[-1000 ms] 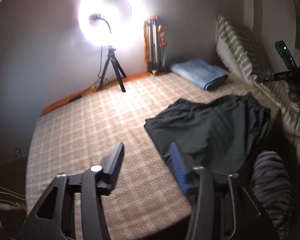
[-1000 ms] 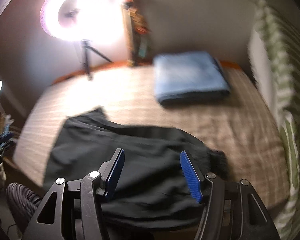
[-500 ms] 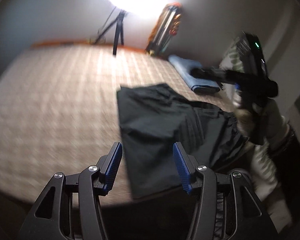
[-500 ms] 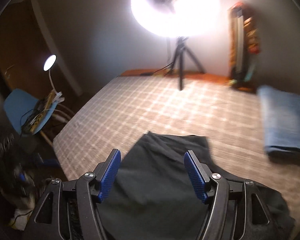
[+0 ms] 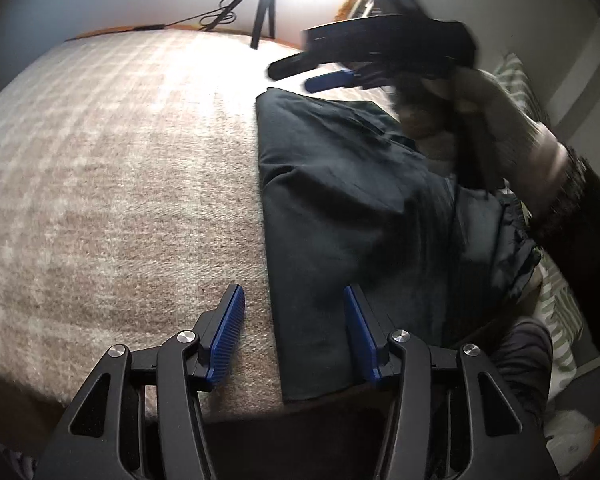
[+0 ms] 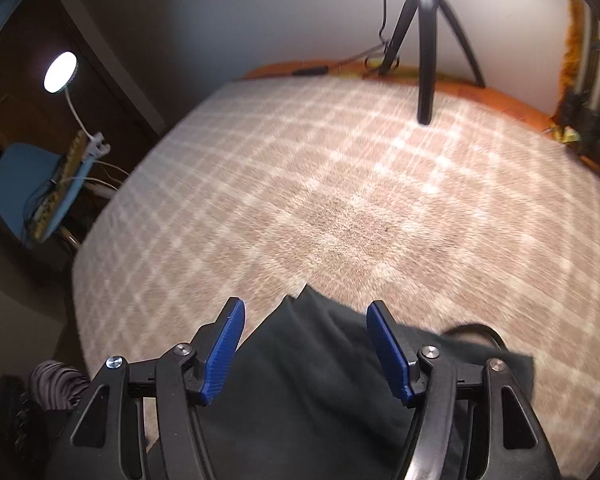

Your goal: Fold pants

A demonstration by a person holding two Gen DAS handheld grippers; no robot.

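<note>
I am at the approach step: both grippers sit over the pants [image 5: 340,208], which lie at lower centre on the blanket [image 5: 120,200]. Left gripper [image 5: 294,334] is closing, nothing pinched; right gripper [image 6: 306,354] gapes, empty. Next: clamp both hem corners.

The pants [image 5: 340,208] were black, the bed cover [image 6: 340,184] a tan-and-white check, the pillow [image 5: 516,80] green-striped, the chair [image 6: 16,184] blue.
</note>
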